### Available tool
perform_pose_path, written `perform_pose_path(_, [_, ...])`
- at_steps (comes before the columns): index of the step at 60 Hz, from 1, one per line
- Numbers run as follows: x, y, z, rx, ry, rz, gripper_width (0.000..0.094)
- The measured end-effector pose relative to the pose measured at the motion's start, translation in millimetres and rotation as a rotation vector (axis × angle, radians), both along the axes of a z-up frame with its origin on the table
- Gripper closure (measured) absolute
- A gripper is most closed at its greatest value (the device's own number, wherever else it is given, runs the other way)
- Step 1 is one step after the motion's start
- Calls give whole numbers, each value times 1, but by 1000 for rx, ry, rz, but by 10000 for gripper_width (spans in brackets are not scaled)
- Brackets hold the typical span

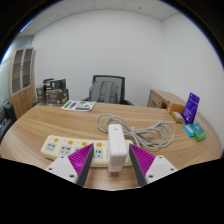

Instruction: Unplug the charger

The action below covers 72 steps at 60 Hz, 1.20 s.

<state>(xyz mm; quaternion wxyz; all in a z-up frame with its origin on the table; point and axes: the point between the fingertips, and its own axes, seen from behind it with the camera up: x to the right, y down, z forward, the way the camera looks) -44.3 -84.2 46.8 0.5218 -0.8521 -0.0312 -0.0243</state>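
Note:
A white charger [117, 146] stands upright, plugged into a white power strip [60, 147] with yellow-marked sockets on the wooden table [40, 125]. Its white cable [138, 127] lies in loops just beyond it. My gripper [111, 152] is open, with the charger standing between the fingers. The right purple pad [142, 160] is close to the charger's side. A gap shows between the charger and the left pad [81, 158]. The strip runs off to the left behind the left finger.
A black office chair [108, 88] stands behind the table. Books [78, 104] lie at the far side. A purple box [190, 105] and small green and blue items [195, 130] sit to the right. Shelves [20, 75] stand at the left wall.

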Motion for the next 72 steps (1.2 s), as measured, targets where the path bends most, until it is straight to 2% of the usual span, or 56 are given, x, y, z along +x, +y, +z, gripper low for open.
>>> perform_pose_path(2, [0,7,-2,2,6,2,303])
perform_pose_path(5, [5,14,-3,7,10,-7,532])
perform_pose_path(7, [12,16,-2,14,-1,-34,651])
perform_pose_path(9, [8,18,-1,20,26,-27,687])
perform_pose_path(21, [7,18,-1,-3,40,-13,756])
perform_pose_path(29, [6,20,9,-25,35,-22,767])
perform_pose_path(37, [4,29,159,292,-59,-14,769])
perform_pose_path(41, [1,27,214,359,-26,7,769])
perform_pose_path(44, [11,28,227,364,0,1,769])
perform_pose_path(50, [41,24,208,311,27,-43,767])
perform_pose_path(61, [92,11,78,67,107,-121,759])
perform_pose_path(72, [122,-6,-16,-115,172,-136,717])
